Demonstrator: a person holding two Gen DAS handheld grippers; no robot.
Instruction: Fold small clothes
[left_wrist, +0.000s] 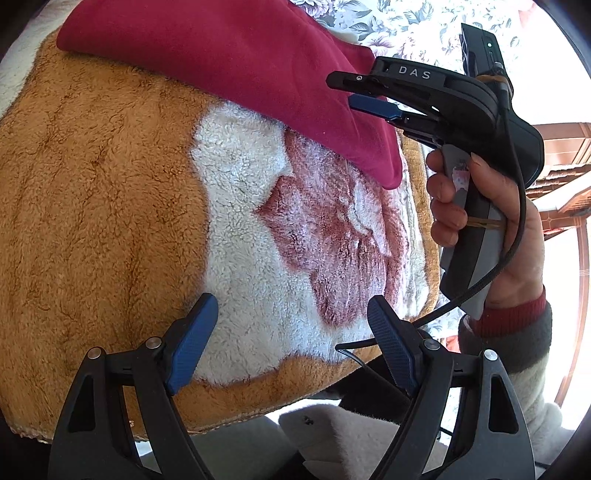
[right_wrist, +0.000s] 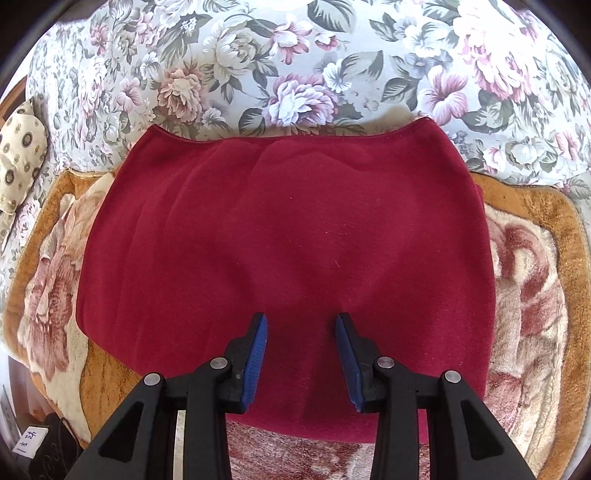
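Left wrist view: left gripper (left_wrist: 291, 317) at bottom of frame, blue pads spread wide, nothing between them; hovers over the fleece blanket (left_wrist: 110, 203), not touching the cloth
Right wrist view: right gripper (right_wrist: 301, 339) at bottom of frame, blue pads parted about halfway, poised above the near part of the red garment (right_wrist: 288, 229); no fold of cloth pinched between them
Red garment: dark red, soft knit, spread flat and smooth; rounded outline, straight hemmed edge on the far side; lies mostly on the blanket, far edge reaching onto the floral cover (right_wrist: 295, 66); from the left wrist, seen as a red slab (left_wrist: 221, 66) across the top of frame
Right gripper, seen from the left: black body marked "DAS" (left_wrist: 369, 98), tip at the garment's right edge; possibly grazing the fabric, hard to tell from this angle
Right hand (left_wrist: 480, 221): wrapped round the grey handle; red cuff (left_wrist: 513, 314) and grey sleeve below; black cable looping down past the wrist
Fleece blanket: tan border, white field, dusky rose flower pattern; lies under the garment on both sides
Far left of right wrist view: cream cushion with round medallion print (right_wrist: 18, 155), beside the floral cover
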